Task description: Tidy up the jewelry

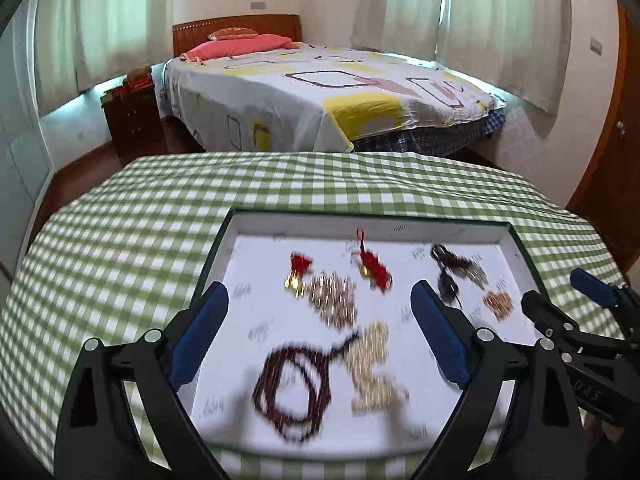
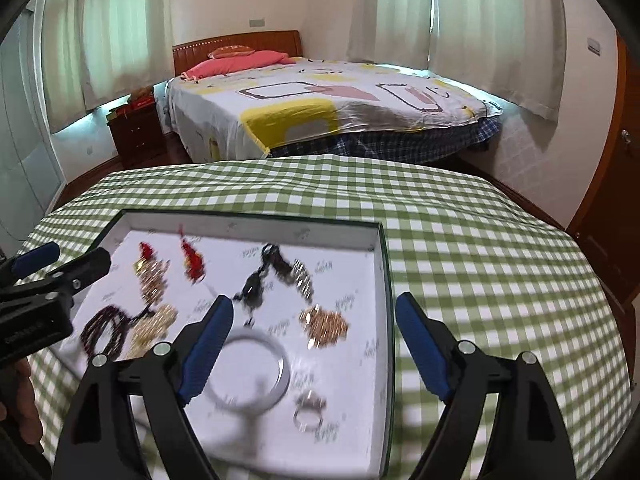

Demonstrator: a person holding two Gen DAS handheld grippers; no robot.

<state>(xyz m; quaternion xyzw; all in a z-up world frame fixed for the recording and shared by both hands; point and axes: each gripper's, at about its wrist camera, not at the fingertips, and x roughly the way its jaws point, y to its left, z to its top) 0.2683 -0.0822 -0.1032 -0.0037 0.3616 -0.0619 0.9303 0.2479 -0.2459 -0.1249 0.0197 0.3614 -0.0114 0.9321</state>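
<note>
Green-and-white checked cloth (image 1: 160,200) covered the bench. Behind it stood a bed (image 1: 320,92) with patterned sheet and pink pillow (image 1: 240,46), wooden headboard (image 1: 236,26), dark nightstand (image 1: 134,124) alongside. Pale curtains (image 1: 500,20) hung closed.

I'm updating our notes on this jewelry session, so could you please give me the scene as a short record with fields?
surface: green-and-white checked tablecloth
container: shallow white tray with dark rim, on the cloth
in tray: dark red bead loop; gold chain piles; red tassel charms; black cord piece; silver bangle; small silver ring
left gripper: jaws open, holding nothing
right gripper: jaws open, holding nothing
background: bed with patterned sheet
</note>
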